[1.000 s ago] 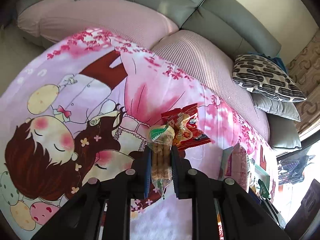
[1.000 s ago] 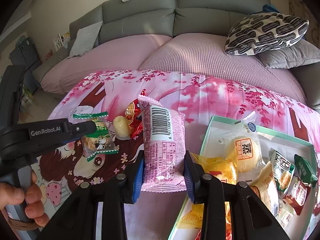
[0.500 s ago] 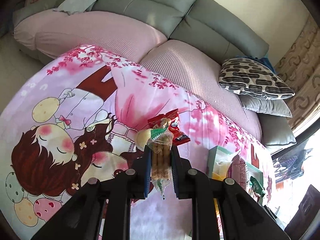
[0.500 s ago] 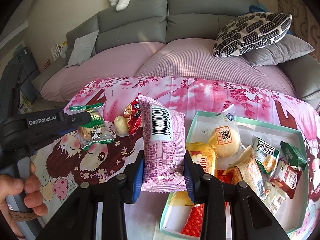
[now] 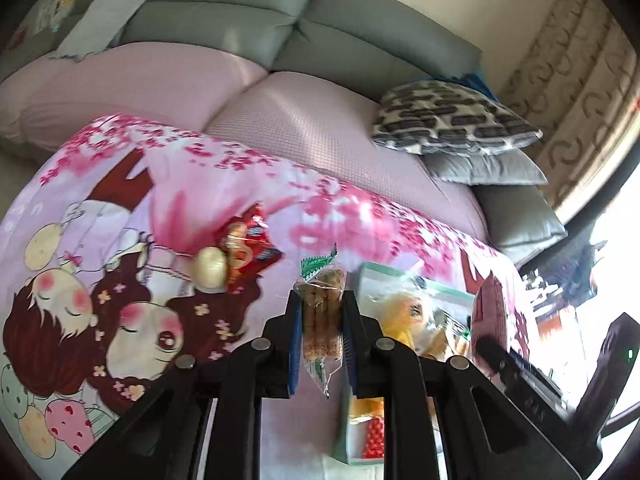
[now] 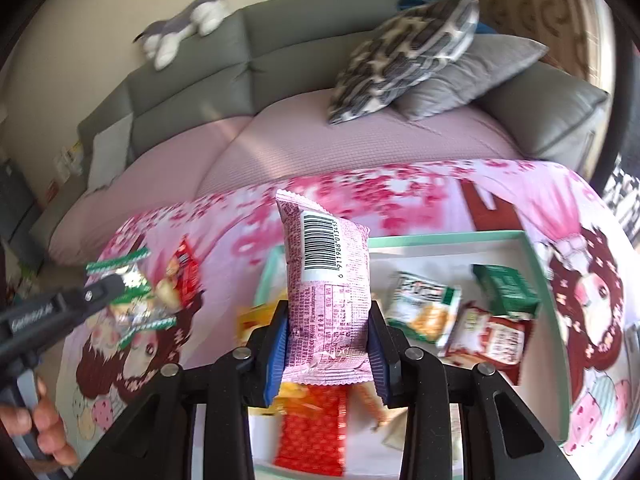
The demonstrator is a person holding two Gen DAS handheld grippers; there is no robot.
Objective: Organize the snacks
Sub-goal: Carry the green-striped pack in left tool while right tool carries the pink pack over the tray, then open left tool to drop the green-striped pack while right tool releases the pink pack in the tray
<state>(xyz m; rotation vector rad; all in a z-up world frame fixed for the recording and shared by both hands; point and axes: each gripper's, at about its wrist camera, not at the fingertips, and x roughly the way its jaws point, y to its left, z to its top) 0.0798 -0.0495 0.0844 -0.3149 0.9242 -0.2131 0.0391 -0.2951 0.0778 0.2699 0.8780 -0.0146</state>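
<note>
Across the top of both views you have the grey sofa (image 6: 248, 52) with its pink quilted seat cover (image 5: 320, 128), and on it a black-and-white patterned cushion (image 5: 452, 120) lying on a plain grey cushion (image 6: 472, 76). A soft toy animal (image 6: 184, 24) lies on the sofa back at upper left of the right view. Below spreads the smooth pink cartoon-print cloth (image 5: 120, 280).

On that cloth, right of centre in your right view, sits the shallow mint-green tray (image 6: 548, 320), with crinkly packets inside: a green and white pack (image 6: 424, 304), a dark green pack (image 6: 504, 288), a red-and-white pack (image 6: 492, 336) and a red dotted pack (image 6: 312, 432).

Your right tongs (image 6: 328, 344) are clenched on the puffy pink barcode packet (image 6: 324, 280), held upright over the tray's left part.

Your left tongs (image 5: 320, 340) grasp a clear, green-edged biscuit packet (image 5: 322, 312) just left of the tray.

On the cloth at centre left of the left view, a red packet (image 5: 250, 248) touches a round pale bun (image 5: 208, 268).
</note>
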